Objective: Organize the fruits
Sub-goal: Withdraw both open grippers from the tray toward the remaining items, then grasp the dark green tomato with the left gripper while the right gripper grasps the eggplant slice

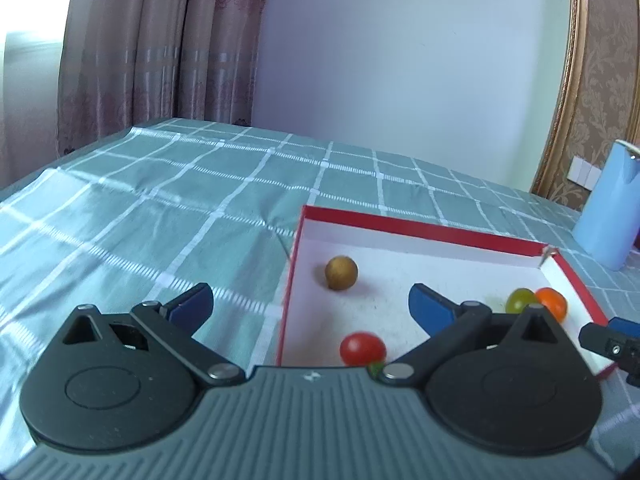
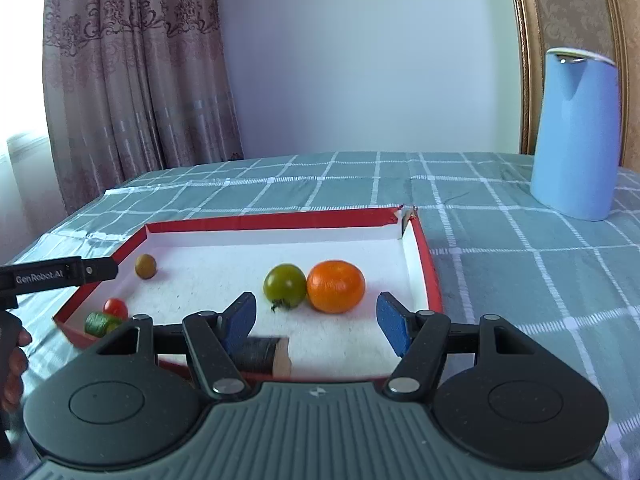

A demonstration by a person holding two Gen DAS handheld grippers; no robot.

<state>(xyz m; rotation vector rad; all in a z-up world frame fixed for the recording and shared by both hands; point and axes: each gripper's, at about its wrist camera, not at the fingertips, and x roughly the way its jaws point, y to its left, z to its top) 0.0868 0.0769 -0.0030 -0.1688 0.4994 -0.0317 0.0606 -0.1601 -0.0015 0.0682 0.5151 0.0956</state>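
Partly hidden green fruit [image 2: 98, 323] lies behind the right hand-held gripper [image 2: 316, 322], both grippers wide open, empty.

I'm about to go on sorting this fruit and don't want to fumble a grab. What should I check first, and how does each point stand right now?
1. Right tool open and empty: ok.
2. Left tool open and empty: ok.
3. Orange within the right tool's line: ok, it lies just ahead between the fingers.
4. Orange free of neighbours: not ok, the green tomato sits against its left side.
5. Fruit contained: ok, the red tomato and brown fruit lie inside the red-rimmed box.
6. Dark object under the right tool's left finger: cannot tell what it is.
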